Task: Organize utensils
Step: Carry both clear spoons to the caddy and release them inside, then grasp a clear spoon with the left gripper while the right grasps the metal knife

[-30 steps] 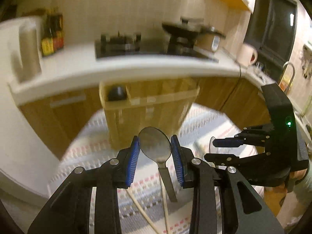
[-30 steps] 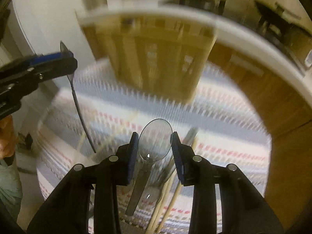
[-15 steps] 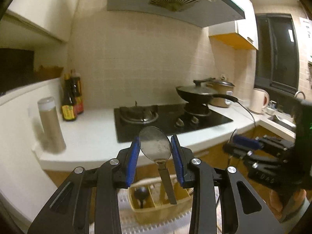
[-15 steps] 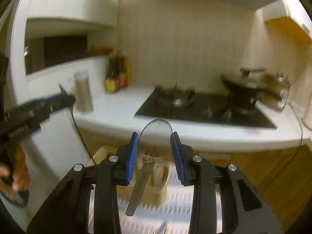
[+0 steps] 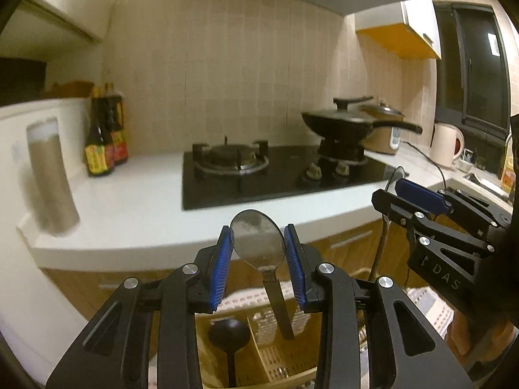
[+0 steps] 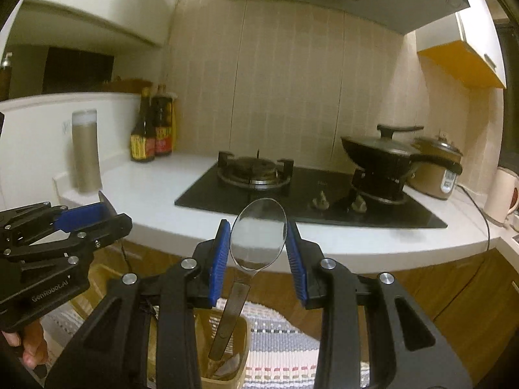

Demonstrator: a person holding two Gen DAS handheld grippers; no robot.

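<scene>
My left gripper [image 5: 258, 243] is shut on a metal spoon [image 5: 258, 238], bowl up, handle hanging down over a beige slotted utensil holder [image 5: 275, 350] that holds a black ladle [image 5: 228, 334]. My right gripper [image 6: 258, 243] is shut on a second metal spoon [image 6: 258, 233], its handle hanging over the same holder [image 6: 227, 350]. Each gripper shows in the other's view: the right one [image 5: 418, 201] at right, the left one [image 6: 81, 217] at left.
A white counter [image 5: 129, 214] carries a black gas hob [image 5: 266, 175], a lidded wok [image 5: 343, 126], a rice cooker [image 5: 384, 129], sauce bottles [image 5: 105, 133], a metal canister [image 5: 52, 178] and a kettle [image 5: 446, 144]. A striped cloth [image 6: 285, 347] lies under the holder.
Both grippers tilted up from looking down at the striped cloth and holder to facing the counter and hob. Each kept its spoon. The holder now sits below the handles.
</scene>
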